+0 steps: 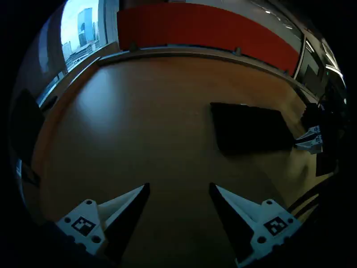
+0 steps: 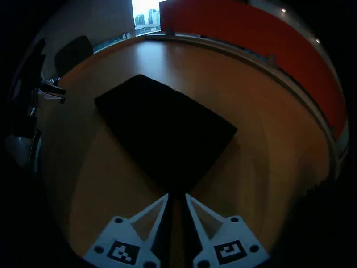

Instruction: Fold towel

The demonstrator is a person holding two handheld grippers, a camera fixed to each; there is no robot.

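Observation:
A black towel (image 2: 163, 129) lies flat on the wooden table (image 2: 276, 134) as a folded rectangle, one corner pointing at my right gripper (image 2: 177, 197). That gripper's fingers are nearly together and pinch this near corner. In the left gripper view the towel (image 1: 250, 127) lies to the right, with the right gripper (image 1: 300, 142) at its right edge. My left gripper (image 1: 178, 185) hovers open over bare table (image 1: 147, 120), well to the left of the towel, with nothing between its fingers. It appears small and far off as the left gripper (image 2: 50, 92) in the right gripper view.
A red partition (image 1: 201, 27) runs along the table's far edge. A window (image 1: 82, 31) stands at the far left corner. A dark chair (image 2: 73, 53) sits beyond the table's end. Dark shapes (image 1: 328, 111) crowd the table's right end.

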